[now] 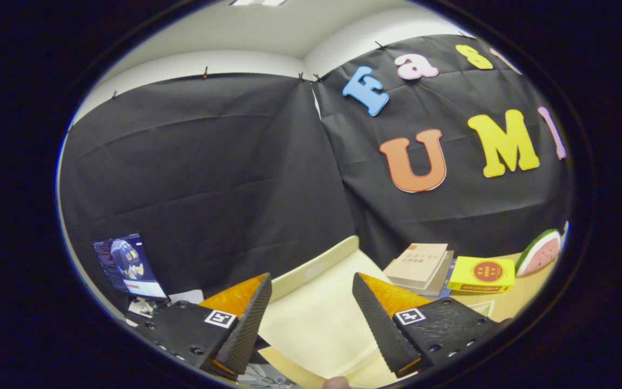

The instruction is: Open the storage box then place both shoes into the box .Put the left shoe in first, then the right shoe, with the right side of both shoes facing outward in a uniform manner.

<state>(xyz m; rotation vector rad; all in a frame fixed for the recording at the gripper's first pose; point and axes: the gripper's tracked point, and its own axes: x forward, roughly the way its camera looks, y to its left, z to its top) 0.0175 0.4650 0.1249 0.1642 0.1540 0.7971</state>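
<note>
Gripper view: the gripper [311, 302] has its fingers spread wide apart, with nothing held between them. Seen through the gap and just ahead of the fingers is a pale cream box [316, 319], its raised rim running back toward the black booth wall [208, 178]. Beyond the right finger lie a stack of books [419, 263] and, beside it, a yellow book [481, 274]; a watermelon-slice toy [539, 252] sits farther right. Beyond the left finger a screen [127, 266] stands against the wall.
</note>
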